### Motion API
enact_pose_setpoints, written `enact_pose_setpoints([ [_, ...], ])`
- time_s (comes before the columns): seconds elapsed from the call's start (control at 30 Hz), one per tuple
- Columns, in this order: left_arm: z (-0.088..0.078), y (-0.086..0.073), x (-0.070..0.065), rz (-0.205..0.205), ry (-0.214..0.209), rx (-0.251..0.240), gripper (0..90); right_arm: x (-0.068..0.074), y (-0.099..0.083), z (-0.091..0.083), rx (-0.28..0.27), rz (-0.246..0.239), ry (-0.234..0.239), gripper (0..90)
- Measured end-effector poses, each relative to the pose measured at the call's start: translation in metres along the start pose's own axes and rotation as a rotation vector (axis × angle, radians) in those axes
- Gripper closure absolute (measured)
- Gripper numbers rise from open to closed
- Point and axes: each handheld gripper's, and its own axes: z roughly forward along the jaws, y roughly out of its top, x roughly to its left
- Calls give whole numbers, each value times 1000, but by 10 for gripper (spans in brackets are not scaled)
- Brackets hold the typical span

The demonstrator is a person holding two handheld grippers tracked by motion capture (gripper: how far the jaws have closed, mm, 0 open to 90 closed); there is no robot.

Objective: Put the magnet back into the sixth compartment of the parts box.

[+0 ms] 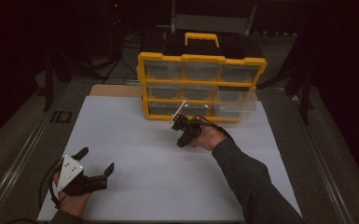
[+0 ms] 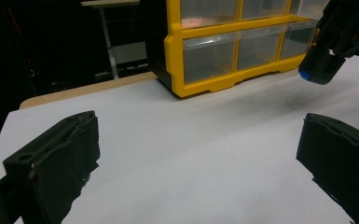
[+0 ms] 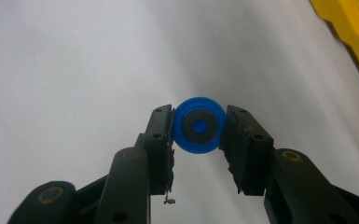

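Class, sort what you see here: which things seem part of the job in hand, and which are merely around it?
Likely in the job:
- small blue round part, clamped in the right gripper
- yellow drawer organiser with clear drawers, just beyond it

Just around:
- left gripper, open, holding nothing
- white sheet covering the table
- wooden tabletop edge behind
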Motion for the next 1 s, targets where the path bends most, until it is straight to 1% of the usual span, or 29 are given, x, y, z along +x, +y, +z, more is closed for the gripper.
enact_pose_setpoints([
  [0.07,0,0,0,0,0,1,0,0,1,-2,-4,-7,-1,632],
  [0.27,0,0,0,1,-1,3,0,-2,4,-9,-22,0,-5,632],
  [0.4,1,0,0,4,-2,5,0,-1,5,-10,-19,-5,-9,632],
  [0.6,1,0,0,2,-2,4,0,0,9,-13,-34,-11,-9,632],
  [0.73,0,0,0,0,-1,2,0,2,13,-18,-32,-16,-14,632],
  [0.87,0,0,0,0,-1,2,0,3,17,-25,-51,-16,-16,632],
  [1.0,0,0,0,0,-1,0,0,3,18,-29,-56,-13,-19,632],
])
